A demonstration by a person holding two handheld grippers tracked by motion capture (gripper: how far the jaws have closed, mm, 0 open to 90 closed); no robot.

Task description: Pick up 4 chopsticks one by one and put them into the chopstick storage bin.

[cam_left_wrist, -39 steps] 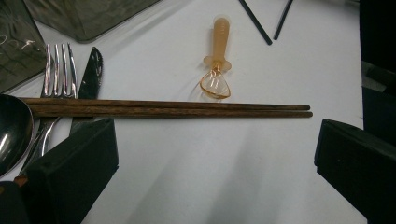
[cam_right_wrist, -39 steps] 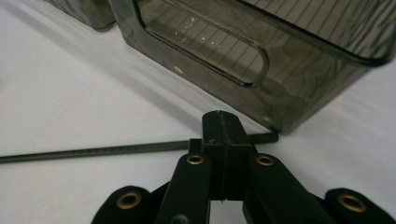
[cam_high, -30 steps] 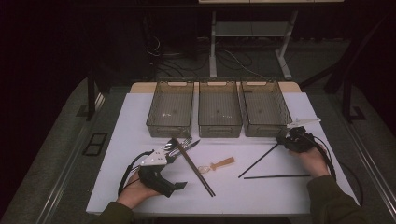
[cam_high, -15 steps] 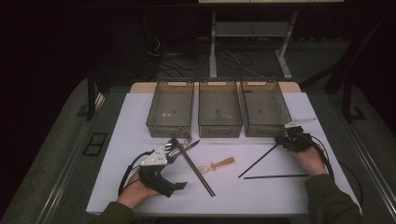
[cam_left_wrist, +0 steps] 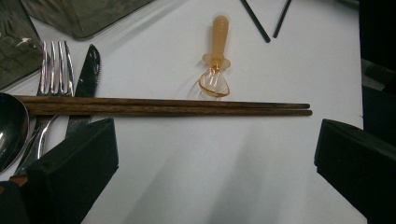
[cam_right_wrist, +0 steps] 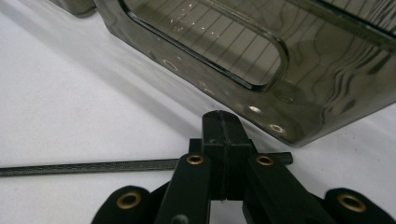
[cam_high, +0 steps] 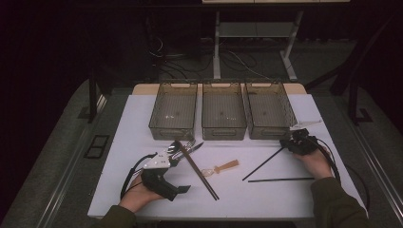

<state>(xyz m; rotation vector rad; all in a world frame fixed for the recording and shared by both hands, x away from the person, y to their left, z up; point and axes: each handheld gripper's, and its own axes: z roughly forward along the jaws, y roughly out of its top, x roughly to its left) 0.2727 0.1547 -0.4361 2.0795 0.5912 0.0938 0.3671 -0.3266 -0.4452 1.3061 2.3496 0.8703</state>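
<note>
My right gripper (cam_right_wrist: pixel 223 154) has its fingers pinched on the end of a thin, stiff, light black chopstick (cam_right_wrist: pixel 88 167) lying on the tabletop (cam_right_wrist: pixel 70 93) by the bin (cam_right_wrist: pixel 299 112); my left gripper (cam_left_wrist: pixel 215 154) is wide open.

Three bins (cam_high: pixel 223 116) stand side by side across the upper middle of the desk (cam_high: pixel 133 123). Below the left bin lie a fork (cam_high: pixel 187 144), knife (cam_high: pixel 194 147) and spoon (cam_high: pixel 174 148), with a chopstick pair (cam_high: pixel 197 172) slanting across them. Just right of the pair lies a whisk (cam_high: pixel 221 168). Two thin sticks (cam_high: pixel 266 162) lie at lower right.
</note>
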